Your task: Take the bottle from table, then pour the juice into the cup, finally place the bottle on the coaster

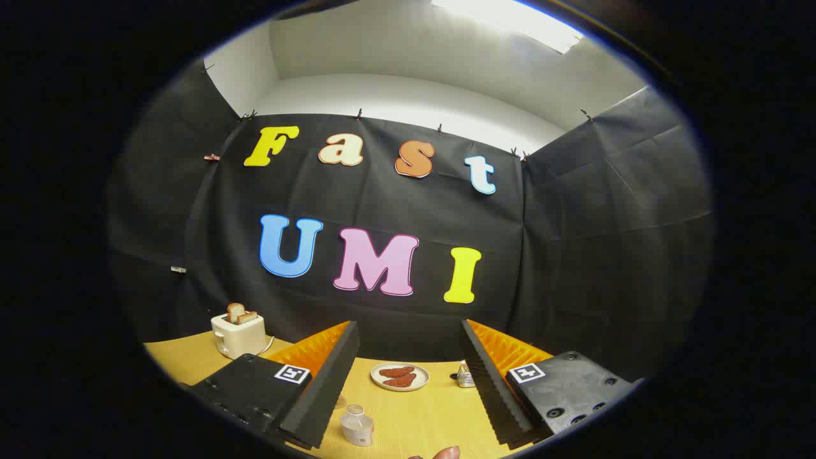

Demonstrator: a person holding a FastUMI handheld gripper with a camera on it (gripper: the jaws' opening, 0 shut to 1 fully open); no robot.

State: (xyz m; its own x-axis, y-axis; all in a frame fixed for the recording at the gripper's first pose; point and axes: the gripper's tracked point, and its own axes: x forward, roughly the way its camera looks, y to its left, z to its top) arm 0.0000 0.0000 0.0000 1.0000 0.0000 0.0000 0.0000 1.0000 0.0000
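While you hold it above the yellow table (408, 414):
Gripper (408, 338): jaws spread wide, gripping nothing.
Small clear plastic bottle (357, 426): stands upright between your fingers, cap up, long axis vertical.

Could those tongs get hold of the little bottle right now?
Probably yes. The tongs are open, and the bottle stands upright on the table between them, near the left finger, with nothing blocking the way.

Small clear bottle (357, 426) upright on the yellow table, between the fingers, nearer the left one.
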